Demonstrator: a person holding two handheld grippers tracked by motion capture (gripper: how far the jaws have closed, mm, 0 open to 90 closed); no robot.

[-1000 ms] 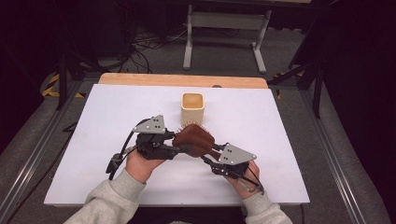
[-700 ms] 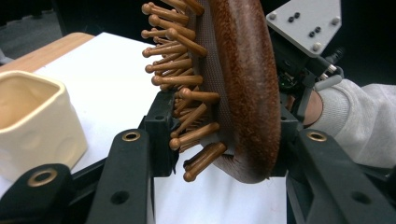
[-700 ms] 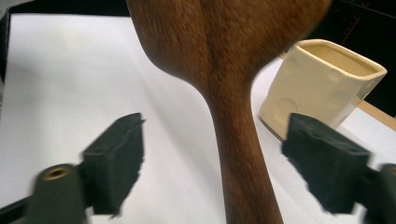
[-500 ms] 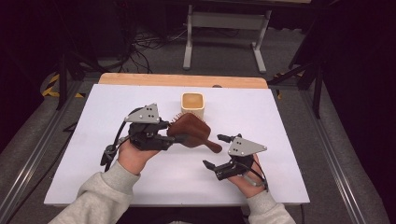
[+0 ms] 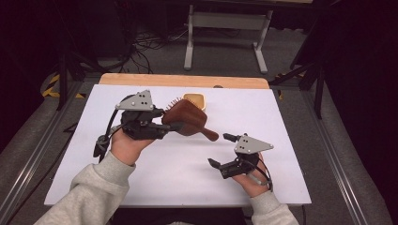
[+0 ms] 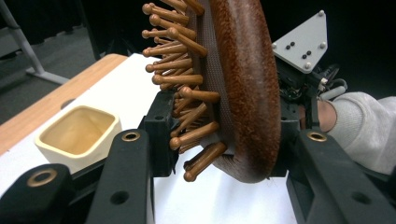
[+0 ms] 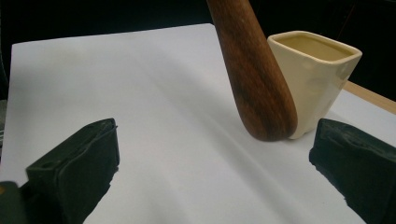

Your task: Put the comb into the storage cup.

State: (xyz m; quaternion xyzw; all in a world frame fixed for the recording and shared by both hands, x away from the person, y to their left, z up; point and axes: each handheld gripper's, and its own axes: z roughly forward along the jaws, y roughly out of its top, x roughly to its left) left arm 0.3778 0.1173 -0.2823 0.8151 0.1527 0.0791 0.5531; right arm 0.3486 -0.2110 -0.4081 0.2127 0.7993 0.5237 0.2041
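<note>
From above, my left gripper (image 5: 170,126) has its jaws clamped on the wooden hairbrush (image 5: 187,119), its handle aimed toward my right gripper (image 5: 224,150), whose jaws gape empty. Along my left jaws, bristles face the cream cup (image 6: 77,135). Between my right jaws, the handle crosses before that cup

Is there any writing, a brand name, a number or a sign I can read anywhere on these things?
None: no readable text stands on anything here.
The wooden hairbrush, held in the left gripper: plain wood, no brand.
The cream square cup: plain, no mark.
The grey plates on both grippers, like the one on the right gripper: screws and holes, no lettering.
The white table top: blank.
The yellow-black striped tape on the floor is a pattern, not writing.
</note>
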